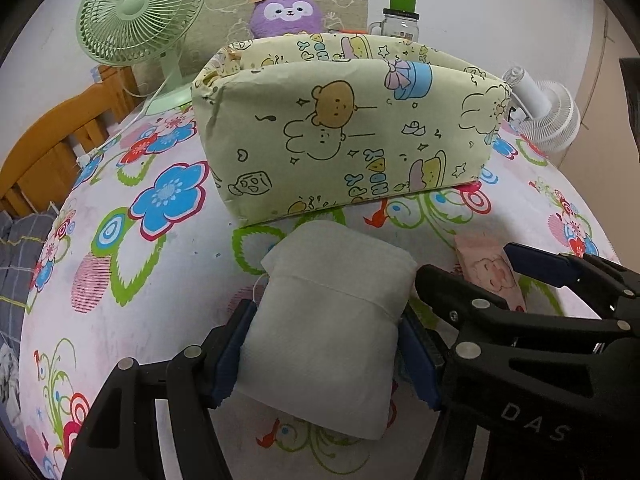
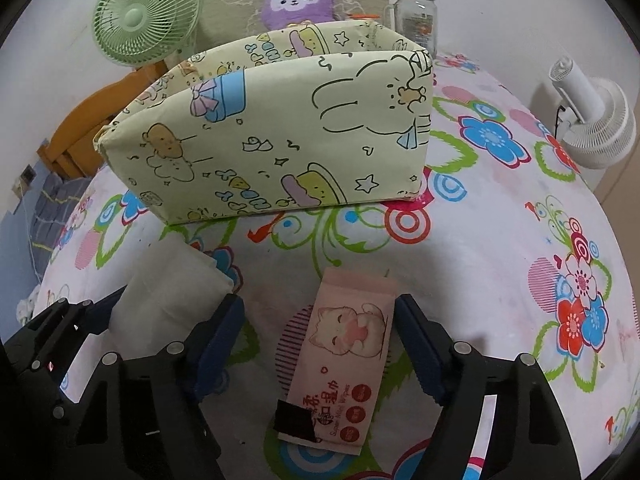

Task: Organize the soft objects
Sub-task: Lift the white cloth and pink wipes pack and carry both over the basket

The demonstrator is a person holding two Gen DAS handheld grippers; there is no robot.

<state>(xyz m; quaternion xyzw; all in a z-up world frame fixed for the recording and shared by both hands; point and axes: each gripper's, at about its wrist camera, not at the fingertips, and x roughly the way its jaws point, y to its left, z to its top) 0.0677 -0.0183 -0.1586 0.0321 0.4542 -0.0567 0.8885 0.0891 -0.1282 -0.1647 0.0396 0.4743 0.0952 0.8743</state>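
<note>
Left hand-held gripper [image 1: 320, 354] pinches the white tissue pack [image 1: 328, 332], blue pads touching both long sides about mid-length. Pack looks lifted or just resting on the flowered cloth; cannot tell which. It sits just in front of the cartoon-print storage box [image 1: 344, 132], which stands open-topped on the table [image 1: 132, 280].

Right hand-held gripper [image 2: 320, 340] spread wide, jaws either side of the pink wet-wipes pack [image 2: 344, 360], not touching it. Wipes pack lies flat on the cloth, long axis running away from the camera, black tab at the near end. In the left wrist view the same pack shows just right of the tissue pack, partly hidden by the right gripper body.

Handling guess: tissue pack is light, squashy, and the non-woven wrap bulges between the pads, so a mid-body squeeze is fine but too much pressure will crumple it. Wipes pack probably a bit heavier and floppy, with slick film; best taken across the narrow width near the middle, since an end grip would let it droop or slip.

Likely next: carry tissue pack over the box's near wall and drop it in; close right jaws on the wipes.

Background: green desk fan [image 1: 140, 16], purple plush toy [image 1: 286, 10], glass jar with green lid [image 1: 402, 20], white fan [image 2: 592, 120].
</note>
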